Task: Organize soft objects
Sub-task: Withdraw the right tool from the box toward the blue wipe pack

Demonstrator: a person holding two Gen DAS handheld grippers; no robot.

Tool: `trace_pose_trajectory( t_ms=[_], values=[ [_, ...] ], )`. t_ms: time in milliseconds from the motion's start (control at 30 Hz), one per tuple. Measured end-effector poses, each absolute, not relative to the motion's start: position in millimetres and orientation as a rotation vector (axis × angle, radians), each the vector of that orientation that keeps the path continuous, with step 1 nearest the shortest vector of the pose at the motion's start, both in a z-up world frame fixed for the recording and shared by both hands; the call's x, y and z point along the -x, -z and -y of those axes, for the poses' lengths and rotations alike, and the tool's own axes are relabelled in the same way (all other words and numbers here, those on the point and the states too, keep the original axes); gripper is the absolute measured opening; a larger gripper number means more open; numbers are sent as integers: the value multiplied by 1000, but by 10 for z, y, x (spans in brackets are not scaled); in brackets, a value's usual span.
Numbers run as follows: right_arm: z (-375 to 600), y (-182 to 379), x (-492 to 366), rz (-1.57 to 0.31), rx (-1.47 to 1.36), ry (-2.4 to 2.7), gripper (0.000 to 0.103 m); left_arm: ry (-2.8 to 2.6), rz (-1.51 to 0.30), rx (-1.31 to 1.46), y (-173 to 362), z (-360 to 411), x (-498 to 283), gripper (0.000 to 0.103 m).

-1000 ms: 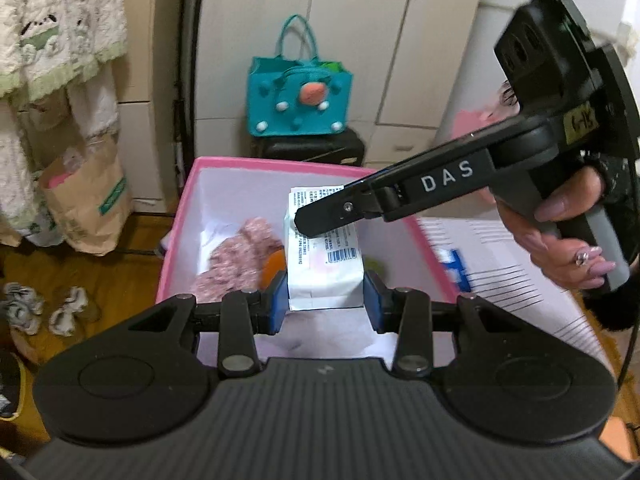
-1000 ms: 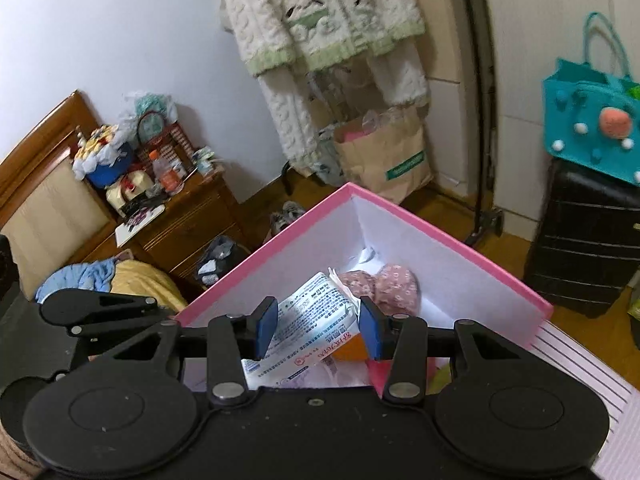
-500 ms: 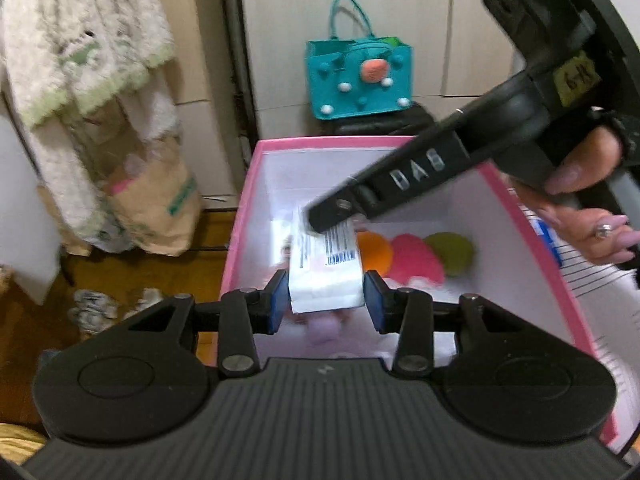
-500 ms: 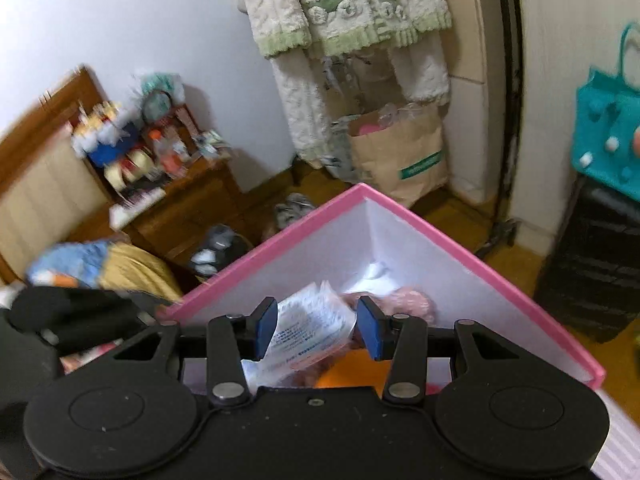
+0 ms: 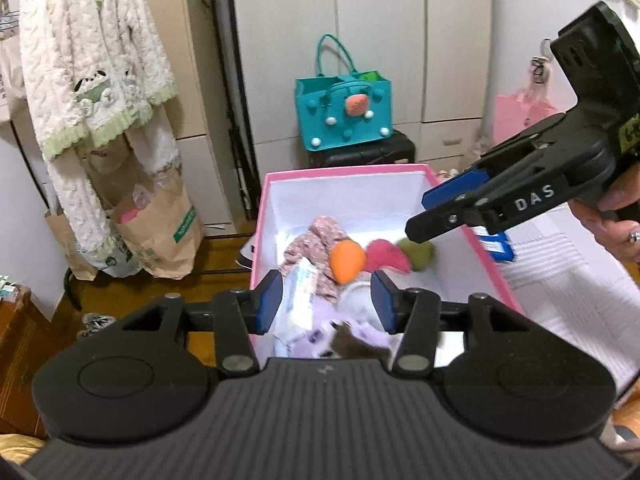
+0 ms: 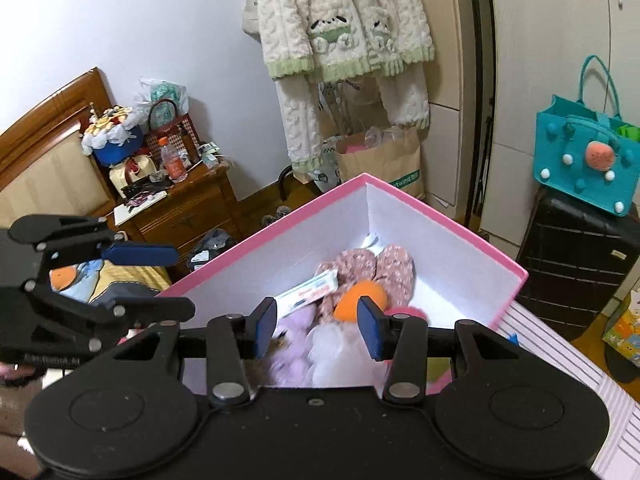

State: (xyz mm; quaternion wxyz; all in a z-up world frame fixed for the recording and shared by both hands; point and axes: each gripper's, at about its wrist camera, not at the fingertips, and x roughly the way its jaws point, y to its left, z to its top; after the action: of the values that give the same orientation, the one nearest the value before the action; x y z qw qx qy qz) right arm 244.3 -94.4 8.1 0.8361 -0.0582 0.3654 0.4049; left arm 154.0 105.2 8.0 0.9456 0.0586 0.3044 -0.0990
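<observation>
In the bedroom, the tissue pack (image 5: pixel 301 286) now lies released in the pink box (image 5: pixel 344 171) at frame centre, left gripper (image 5: pixel 326 301) and right gripper (image 6: pixel 317 328) both wide open and empty, so another soft item is stowed.

pink box (image 5: pixel 486 258): open | white tissue pack (image 5: pixel 301 296): tilted inside | orange plush (image 5: pixel 347 260): atop pile

A: Where does the left wrist view look from?
B: Close above the pink box (image 5: pixel 486 254), facing the cupboards.
A: And the right wrist view?
B: Equally near, over a corner, facing the wall. Both share the box's contents.
</observation>
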Motion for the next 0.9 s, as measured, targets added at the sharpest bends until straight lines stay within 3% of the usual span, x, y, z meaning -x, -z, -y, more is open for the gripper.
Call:
trace_pose_trajectory(
  t_ms=[500, 900],
  values=[
    [1488, -433, -1466, -752, 134, -884, 54, 373, -720, -140, -404, -807, -927, 58],
    [2125, -400, -966, -727, 134, -821, 58, 495, -795, -193, -483, -265, -590, 69]
  ],
)
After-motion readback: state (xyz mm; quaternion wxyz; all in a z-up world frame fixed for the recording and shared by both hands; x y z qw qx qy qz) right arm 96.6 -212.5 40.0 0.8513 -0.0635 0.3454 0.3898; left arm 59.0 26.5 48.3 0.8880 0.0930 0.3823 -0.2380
